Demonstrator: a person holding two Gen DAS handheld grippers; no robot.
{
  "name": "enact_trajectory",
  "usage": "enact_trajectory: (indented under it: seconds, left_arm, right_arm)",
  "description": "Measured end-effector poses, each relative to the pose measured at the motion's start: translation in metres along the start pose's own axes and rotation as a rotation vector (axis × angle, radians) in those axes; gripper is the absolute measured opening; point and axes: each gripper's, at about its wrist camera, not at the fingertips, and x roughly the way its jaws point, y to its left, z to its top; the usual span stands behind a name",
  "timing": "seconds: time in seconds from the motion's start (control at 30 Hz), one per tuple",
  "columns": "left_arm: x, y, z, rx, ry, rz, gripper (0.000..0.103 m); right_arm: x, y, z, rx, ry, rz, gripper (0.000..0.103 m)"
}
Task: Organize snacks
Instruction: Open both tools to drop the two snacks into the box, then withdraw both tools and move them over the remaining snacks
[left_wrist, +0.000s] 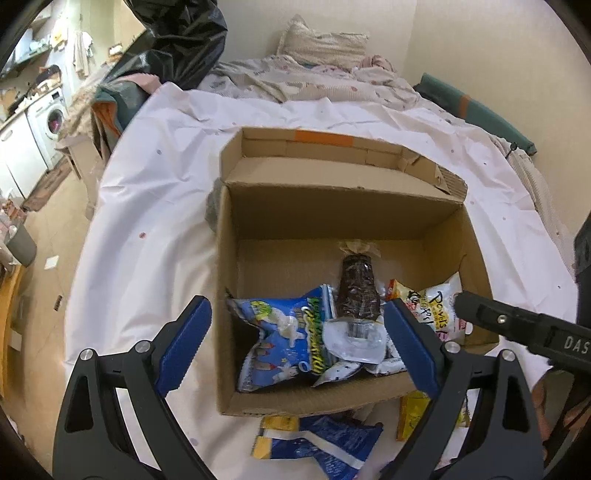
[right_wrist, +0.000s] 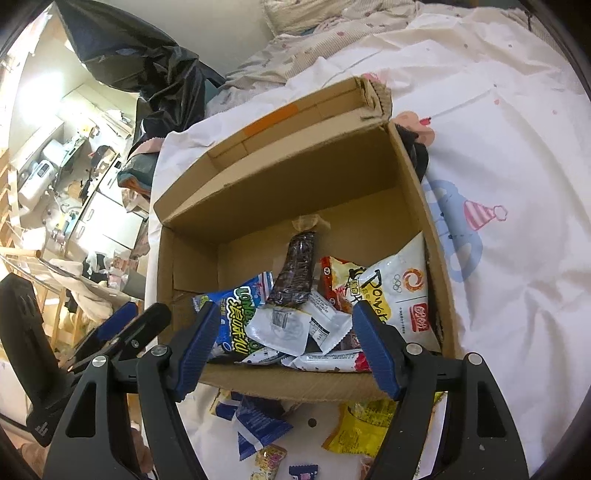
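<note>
An open cardboard box (left_wrist: 332, 206) (right_wrist: 295, 173) stands on the white sheet. Inside lie a blue snack bag (left_wrist: 284, 339) (right_wrist: 232, 317), a dark wrapped roll (left_wrist: 358, 291) (right_wrist: 295, 273), a white Powers bag (left_wrist: 439, 306) (right_wrist: 402, 291) and small white packets (right_wrist: 288, 328). My left gripper (left_wrist: 295, 343) hangs open above the box's near left corner, nothing between its fingers. My right gripper (right_wrist: 284, 347) is open over the near wall, holding nothing. Its black finger (left_wrist: 517, 321) shows at the right in the left wrist view.
Loose snacks lie on the sheet in front of the box: a blue packet (left_wrist: 332, 443) (right_wrist: 258, 424) and a yellow packet (right_wrist: 358, 428) (left_wrist: 413, 413). A bed with rumpled covers (left_wrist: 314, 81) and a black plastic bag (left_wrist: 184, 40) lie beyond. Cluttered floor and a washing machine (left_wrist: 51, 118) are at left.
</note>
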Motion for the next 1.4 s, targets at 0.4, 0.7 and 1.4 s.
enact_trajectory:
  seconds: [0.4,0.7,1.4]
  left_arm:
    - [-0.029,0.019,-0.016,-0.066,-0.031,0.021,0.093]
    - [-0.035,0.028,-0.040,-0.119,0.034,0.031,0.093]
    - [-0.054,0.002,-0.072,-0.044,0.066,0.110,0.093]
  right_arm:
    - [-0.032,0.002,-0.018,-0.014,-0.023,-0.008,0.076]
    - [-0.044,0.003,-0.040,-0.023,-0.005,-0.022,0.076]
    - [-0.074,-0.016,-0.095,-0.108,-0.027,-0.137,0.096]
